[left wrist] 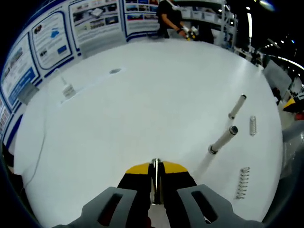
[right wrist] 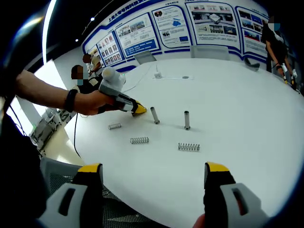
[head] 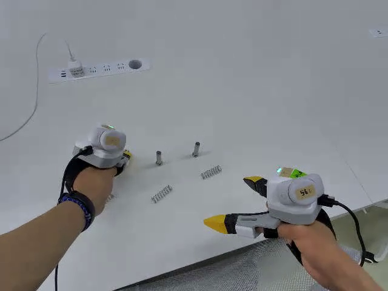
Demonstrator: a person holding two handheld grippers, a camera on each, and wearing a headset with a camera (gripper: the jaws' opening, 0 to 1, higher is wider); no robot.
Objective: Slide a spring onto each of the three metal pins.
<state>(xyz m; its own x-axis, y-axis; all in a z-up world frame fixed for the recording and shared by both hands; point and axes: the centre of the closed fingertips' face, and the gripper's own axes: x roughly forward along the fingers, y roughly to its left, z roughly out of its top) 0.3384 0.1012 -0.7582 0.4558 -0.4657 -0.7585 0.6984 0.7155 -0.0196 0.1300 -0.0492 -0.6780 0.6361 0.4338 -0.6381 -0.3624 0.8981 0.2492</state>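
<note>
Two metal pins stand upright on the white table, one at the left [head: 159, 157] [right wrist: 154, 115] [left wrist: 222, 140] and one at the right [head: 196, 148] [right wrist: 186, 120] [left wrist: 237, 106]. My left gripper [head: 124, 156] [left wrist: 155, 167] [right wrist: 137, 110] is shut on a third metal pin [left wrist: 155, 178], low over the table just left of them. Three springs lie flat: one [head: 211, 172] [right wrist: 189, 147] in front of the pins, one [head: 162, 193] [right wrist: 139, 140] closer to me, one [right wrist: 114, 126] by my left hand. My right gripper [head: 235, 202] [right wrist: 153, 168] hangs open near the front edge, holding nothing.
A white power strip [head: 97, 68] with a plugged-in cable lies at the far left of the table. The table's front edge [head: 200, 260] runs just under my right gripper. People stand beyond the far side of the table [left wrist: 168, 16].
</note>
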